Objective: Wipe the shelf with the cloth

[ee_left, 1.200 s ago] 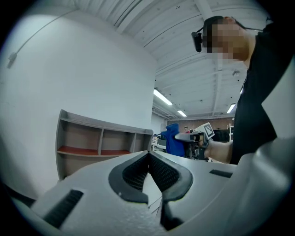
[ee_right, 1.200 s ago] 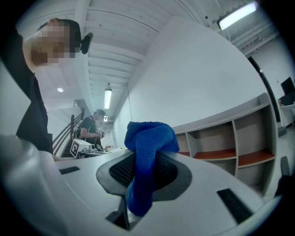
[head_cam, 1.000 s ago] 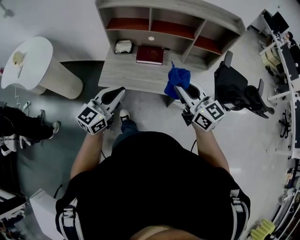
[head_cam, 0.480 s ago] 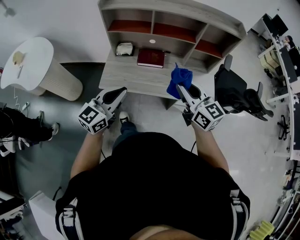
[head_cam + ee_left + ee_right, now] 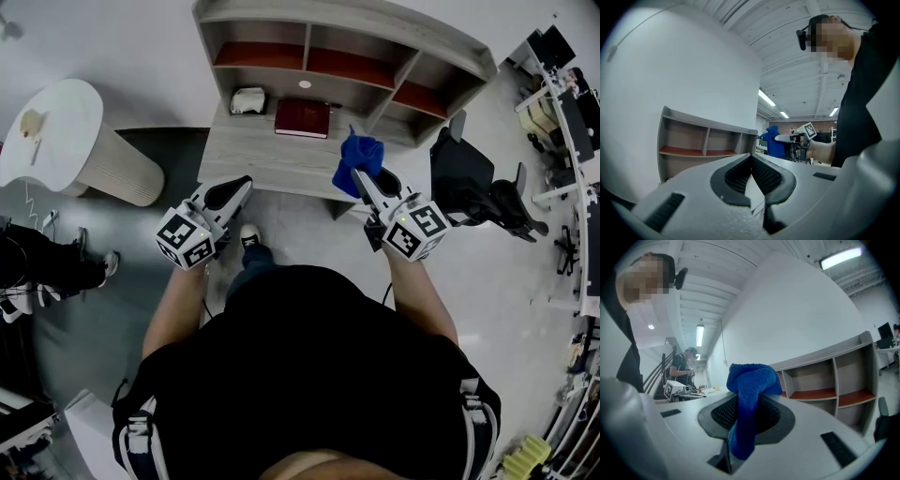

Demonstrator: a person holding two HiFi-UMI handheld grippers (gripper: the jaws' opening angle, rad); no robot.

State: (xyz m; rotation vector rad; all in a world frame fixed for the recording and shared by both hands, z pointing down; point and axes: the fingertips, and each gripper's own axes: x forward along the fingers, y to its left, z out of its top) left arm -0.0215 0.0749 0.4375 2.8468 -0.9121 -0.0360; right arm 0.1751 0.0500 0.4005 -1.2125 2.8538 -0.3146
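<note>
The grey wooden shelf (image 5: 375, 37) has red-lined upper compartments and stands on a low desk top (image 5: 248, 150). My right gripper (image 5: 358, 174) is shut on a blue cloth (image 5: 360, 156), held in the air over the desk top's front right edge. In the right gripper view the blue cloth (image 5: 749, 399) bulges up between the jaws, with the shelf (image 5: 825, 380) beyond. My left gripper (image 5: 245, 181) hangs shut and empty just before the desk's front edge. In the left gripper view its jaws meet at the tips (image 5: 751, 157), facing the shelf (image 5: 703, 140).
A dark red book (image 5: 302, 117), a white crumpled object (image 5: 247, 98) and a small white disc (image 5: 302, 83) lie on the desk top. A black office chair (image 5: 478, 178) stands right of the shelf, a white round table (image 5: 56, 122) to the left. Another person (image 5: 47, 262) stands at the far left.
My right gripper with the blue cloth has edged slightly toward the shelf. The left gripper has barely moved.
</note>
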